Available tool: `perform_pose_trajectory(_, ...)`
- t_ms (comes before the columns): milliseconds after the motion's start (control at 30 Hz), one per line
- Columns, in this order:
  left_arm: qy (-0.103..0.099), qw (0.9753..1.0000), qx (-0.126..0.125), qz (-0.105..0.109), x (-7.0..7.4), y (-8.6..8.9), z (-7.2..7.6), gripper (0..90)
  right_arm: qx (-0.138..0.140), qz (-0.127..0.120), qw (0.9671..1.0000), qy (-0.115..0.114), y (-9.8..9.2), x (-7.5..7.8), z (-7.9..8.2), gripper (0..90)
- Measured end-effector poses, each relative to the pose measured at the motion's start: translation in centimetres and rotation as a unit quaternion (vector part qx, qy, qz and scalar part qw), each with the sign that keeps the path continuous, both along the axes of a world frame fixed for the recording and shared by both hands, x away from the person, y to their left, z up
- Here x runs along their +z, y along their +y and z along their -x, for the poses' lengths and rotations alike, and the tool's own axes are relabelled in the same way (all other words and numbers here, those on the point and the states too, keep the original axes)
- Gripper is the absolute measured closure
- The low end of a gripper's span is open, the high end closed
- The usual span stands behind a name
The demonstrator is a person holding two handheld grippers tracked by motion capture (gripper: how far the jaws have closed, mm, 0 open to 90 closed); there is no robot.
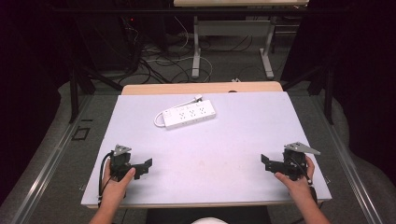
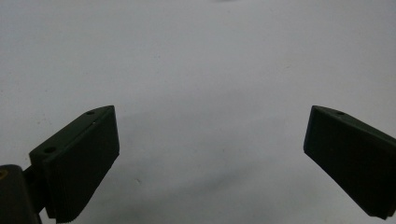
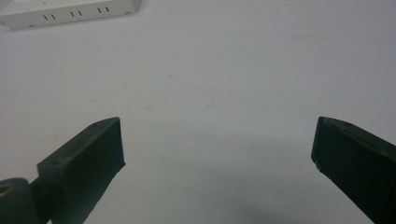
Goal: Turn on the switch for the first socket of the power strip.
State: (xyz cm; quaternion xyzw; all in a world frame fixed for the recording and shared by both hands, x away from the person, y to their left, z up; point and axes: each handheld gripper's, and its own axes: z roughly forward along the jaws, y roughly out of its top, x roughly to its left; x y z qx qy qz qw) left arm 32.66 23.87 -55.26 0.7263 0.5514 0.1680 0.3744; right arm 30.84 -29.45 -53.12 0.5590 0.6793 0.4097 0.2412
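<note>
A white power strip (image 1: 189, 115) is laid flat on the far half of the pale table (image 1: 243, 135), a little left of the middle, with its long side slightly slanted and its white cable looped at the left end. In the high view the whole strip is seen, with its sockets facing up and a plug lying just beyond its far right corner. In the right gripper view only one long side of the power strip (image 3: 70, 11) is seen at the top left corner, with pairs of dark slots on it; the cable is cut off there. In the left gripper view no part of the strip is seen, only bare table surface (image 2: 201, 70) between the jaws. The left gripper (image 1: 145, 166) is held near the front left corner of the table, and the right gripper (image 1: 266, 162) near the front right corner; both are pointed inward and are well apart from the strip and from each other. The jaws of each gripper are spread wide with nothing between them. A broad bare area of table is left between the grippers and the strip. A strip of wooden board (image 1: 201, 87) is seen along the far edge of the table.
</note>
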Motion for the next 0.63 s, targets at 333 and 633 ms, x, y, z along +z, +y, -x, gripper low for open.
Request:
perform_pose_trajectory(333,0.001,1.0,0.002,0.001,-0.09,0.3,0.06,3.3,0.003,0.0,1.0,0.002,0.11,-0.06,-0.16,1.7)
perform_pose_trajectory(633,0.001,1.0,0.0,0.008,0.16,0.27,0.22,3.3,0.001,-0.002,1.0,0.004,0.08,-0.13,-0.23,1.8)
